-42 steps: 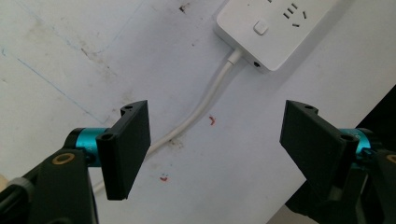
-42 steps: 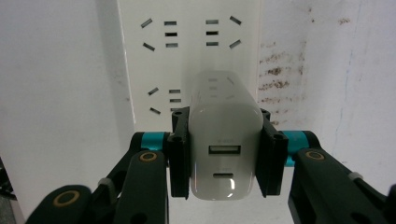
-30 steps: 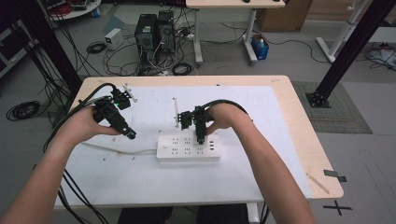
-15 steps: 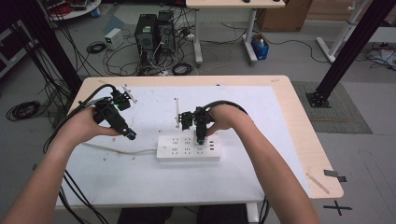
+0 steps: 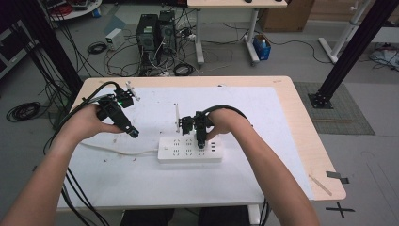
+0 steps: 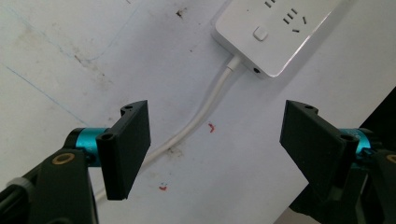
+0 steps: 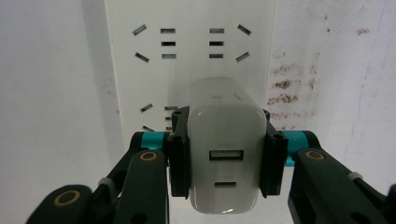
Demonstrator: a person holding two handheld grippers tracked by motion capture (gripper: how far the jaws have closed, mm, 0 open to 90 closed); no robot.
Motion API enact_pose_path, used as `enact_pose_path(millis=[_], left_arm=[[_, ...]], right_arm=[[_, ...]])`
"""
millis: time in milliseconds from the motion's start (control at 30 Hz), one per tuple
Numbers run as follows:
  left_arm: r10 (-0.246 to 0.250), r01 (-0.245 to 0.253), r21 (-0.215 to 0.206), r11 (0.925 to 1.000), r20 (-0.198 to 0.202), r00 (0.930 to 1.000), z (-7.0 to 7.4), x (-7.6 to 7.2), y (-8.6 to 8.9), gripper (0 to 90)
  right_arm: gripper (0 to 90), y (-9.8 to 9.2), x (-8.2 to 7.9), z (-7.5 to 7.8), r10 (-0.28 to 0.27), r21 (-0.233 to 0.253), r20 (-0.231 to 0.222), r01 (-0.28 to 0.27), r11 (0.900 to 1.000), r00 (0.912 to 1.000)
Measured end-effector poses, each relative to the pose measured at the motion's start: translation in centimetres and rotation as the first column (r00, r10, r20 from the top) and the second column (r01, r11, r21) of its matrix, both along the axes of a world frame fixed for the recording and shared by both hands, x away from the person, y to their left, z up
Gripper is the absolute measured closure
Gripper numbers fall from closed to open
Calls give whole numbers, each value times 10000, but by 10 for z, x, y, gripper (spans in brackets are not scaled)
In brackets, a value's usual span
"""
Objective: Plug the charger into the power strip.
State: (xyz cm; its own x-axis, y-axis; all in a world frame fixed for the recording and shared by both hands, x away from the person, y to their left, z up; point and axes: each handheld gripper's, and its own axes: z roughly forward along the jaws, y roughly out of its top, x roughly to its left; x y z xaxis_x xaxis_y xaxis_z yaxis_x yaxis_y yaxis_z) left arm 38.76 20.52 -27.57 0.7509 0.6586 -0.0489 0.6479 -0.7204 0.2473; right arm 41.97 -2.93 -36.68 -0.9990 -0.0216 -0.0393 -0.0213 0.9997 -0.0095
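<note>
A white power strip (image 5: 190, 149) lies in the middle of the white table mat, its white cord (image 6: 205, 108) running off to the left. My right gripper (image 7: 226, 154) is shut on a white USB charger (image 7: 226, 154), held right over the strip's sockets (image 7: 189, 43); whether its prongs are in a socket is hidden. In the high view that gripper (image 5: 201, 141) points down at the strip. My left gripper (image 5: 134, 133) hovers over the mat left of the strip, jaws wide open with nothing between them (image 6: 215, 144). The strip's switch end (image 6: 260, 33) lies beyond them.
A white mat (image 5: 141, 179) covers most of the wooden table (image 5: 301, 141). A thin white upright piece (image 5: 177, 116) stands behind the strip. Black cables trail off the table's left edge. Computers and tangled wires sit on the floor beyond the far edge.
</note>
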Motion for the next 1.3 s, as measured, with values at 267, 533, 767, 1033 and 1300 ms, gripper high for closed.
enact_pose_path(millis=[267,533,767,1033,1300], left_arm=[[115,-114,-164,9998,54,9999,-3,-3,5,247],[210,-207,-180,9996,146,9997,1,0,9,247],[461,-445,-394,9982,405,9981,4,2,1,228],[554,-550,-116,9984,442,9975,8,7,-7,228],[641,-642,13,9979,459,9969,10,13,-13,228]], right_arm=[[611,-2,3,-1,127,122,-248,-124,9998,9996],[318,-43,13,40,-2017,1689,-632,2096,9631,9774],[250,-87,12,67,-4633,2491,-152,4521,8565,8861],[222,-146,3,80,-7474,3053,-290,7178,6257,6638],[189,-181,-4,80,-8201,3258,-475,7850,5270,5702]])
